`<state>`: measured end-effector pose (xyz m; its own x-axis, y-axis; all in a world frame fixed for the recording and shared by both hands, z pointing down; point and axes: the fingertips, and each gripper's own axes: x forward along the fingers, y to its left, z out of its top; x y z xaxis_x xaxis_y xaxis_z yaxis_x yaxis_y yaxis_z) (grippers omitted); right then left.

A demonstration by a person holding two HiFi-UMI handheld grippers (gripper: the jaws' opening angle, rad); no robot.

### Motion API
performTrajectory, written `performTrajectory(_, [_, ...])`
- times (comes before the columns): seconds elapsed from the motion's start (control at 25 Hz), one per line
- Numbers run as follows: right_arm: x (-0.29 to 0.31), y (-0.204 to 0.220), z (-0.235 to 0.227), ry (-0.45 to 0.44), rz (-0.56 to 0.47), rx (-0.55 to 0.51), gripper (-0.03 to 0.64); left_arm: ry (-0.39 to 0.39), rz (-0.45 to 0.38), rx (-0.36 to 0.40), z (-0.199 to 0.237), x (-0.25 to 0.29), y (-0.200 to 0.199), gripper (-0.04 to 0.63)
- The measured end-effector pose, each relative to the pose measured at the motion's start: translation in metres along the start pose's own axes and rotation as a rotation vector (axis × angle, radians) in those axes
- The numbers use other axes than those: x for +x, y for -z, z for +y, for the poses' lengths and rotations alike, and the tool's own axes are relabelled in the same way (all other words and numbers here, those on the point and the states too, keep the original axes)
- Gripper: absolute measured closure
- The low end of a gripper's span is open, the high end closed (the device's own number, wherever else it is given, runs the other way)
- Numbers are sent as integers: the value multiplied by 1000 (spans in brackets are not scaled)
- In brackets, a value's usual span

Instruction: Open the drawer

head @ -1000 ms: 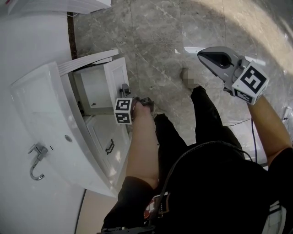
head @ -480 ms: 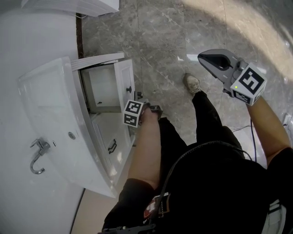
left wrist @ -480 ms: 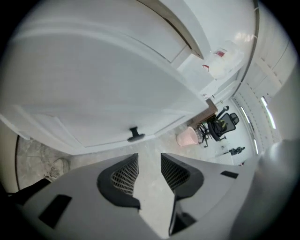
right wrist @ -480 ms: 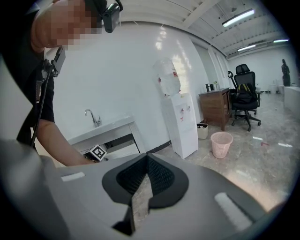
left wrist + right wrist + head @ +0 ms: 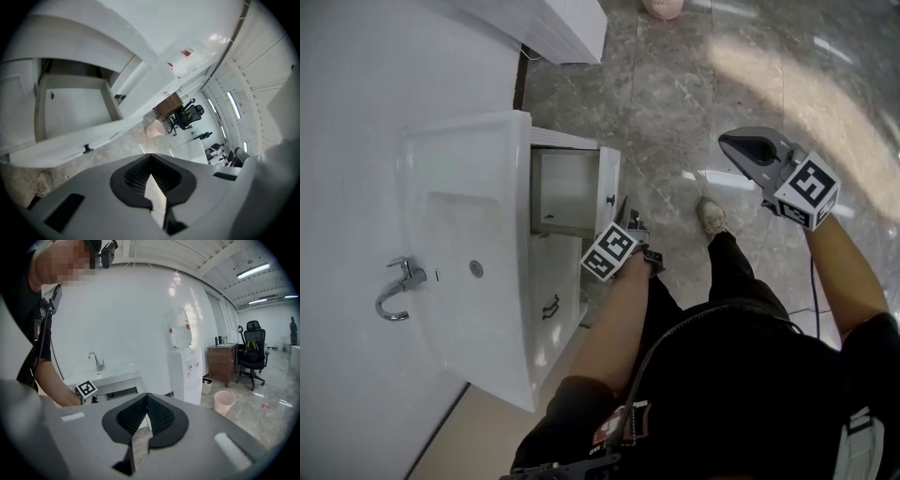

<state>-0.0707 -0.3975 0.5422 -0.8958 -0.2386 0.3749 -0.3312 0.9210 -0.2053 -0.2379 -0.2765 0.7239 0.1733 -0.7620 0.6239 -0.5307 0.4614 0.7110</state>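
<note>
The drawer (image 5: 565, 187) stands pulled out of the white vanity toward 3 o'clock in the head view. Its box is bare inside, and its front panel (image 5: 608, 183) is the outermost edge, with its long side running from 12 to 6 o'clock. A small dark knob (image 5: 610, 200) sits on that panel and faces the grey marble-patterned floor (image 5: 675, 84), which lies open from 12 round to 3 o'clock.

The glossy white surface (image 5: 502, 169) above carries a moulded rectangular basin (image 5: 455, 234) and a curved chrome faucet (image 5: 398, 291). Below the open drawer a second one (image 5: 546, 286) is shut, with a dark bar handle (image 5: 550, 307).

The left hand-held gripper (image 5: 626, 211) is just beside the front panel, at 4 o'clock from the knob and clear of it. Its jaws have just closed together with nothing between them. The right hand-held gripper (image 5: 727, 141) hangs well apart at 3 o'clock over the floor, its ribbed pads also together and empty.
</note>
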Motion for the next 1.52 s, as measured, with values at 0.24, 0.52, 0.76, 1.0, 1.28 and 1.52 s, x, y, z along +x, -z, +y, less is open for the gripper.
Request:
performTrajectory(0.24, [19,-57,22,-13,1,-43,621,102,-94,199,-45,-67,-79,595])
performTrajectory(0.52, [60,-128,59,-63,9,-107,621,179,-218,368,-84,-155,-163,595])
performTrajectory(0.76, [99,-185,107,-130,-5,-152,621,207,-388,427,-89,-253,-231,595])
performTrajectory(1.0, [150,-235,184,-265,-35,-244,621,130,-560,412,-43,-361,-266,595])
performTrajectory(1.28, [214,-272,293,-469,-56,-310,621,-2,-728,333,22,-482,-270,595])
performTrajectory(1.52, [273,-280,384,-640,-39,-360,621,-149,-862,273,77,-583,-255,595])
